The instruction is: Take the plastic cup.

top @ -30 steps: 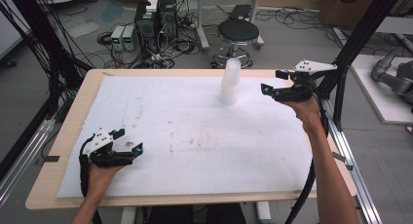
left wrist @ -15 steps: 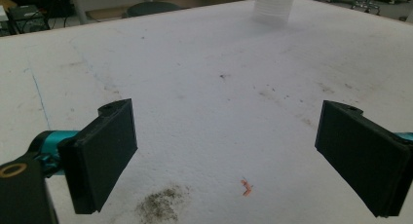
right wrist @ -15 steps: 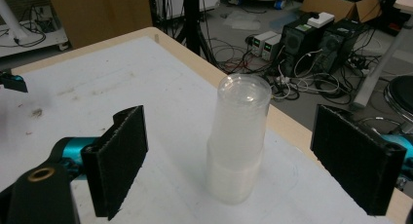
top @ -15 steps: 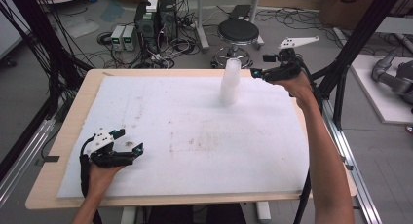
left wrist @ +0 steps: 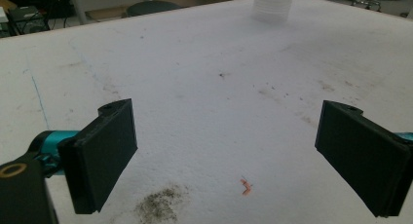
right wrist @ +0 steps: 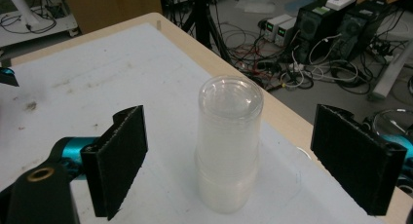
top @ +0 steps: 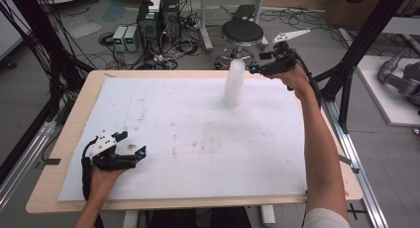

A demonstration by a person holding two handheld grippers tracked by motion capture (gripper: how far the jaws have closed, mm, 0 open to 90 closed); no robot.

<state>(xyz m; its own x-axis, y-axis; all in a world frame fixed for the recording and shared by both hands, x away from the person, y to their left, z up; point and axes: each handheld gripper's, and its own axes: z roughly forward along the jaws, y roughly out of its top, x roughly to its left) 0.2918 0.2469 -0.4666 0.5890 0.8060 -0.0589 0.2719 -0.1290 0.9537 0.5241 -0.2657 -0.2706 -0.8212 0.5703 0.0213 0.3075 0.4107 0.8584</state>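
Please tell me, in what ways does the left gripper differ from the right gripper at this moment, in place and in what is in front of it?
The left gripper rests low at the near left part of the white mat, while the right gripper is raised at the far edge. The left gripper faces bare, stained mat, with the stack of cups far off; the right gripper has the stack of cups between its jaws, not touching it. Both are open.

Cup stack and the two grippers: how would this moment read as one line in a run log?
right gripper: open, level with top of cup stack, not touching | left gripper: open, low over white mat | stack: upright, far edge
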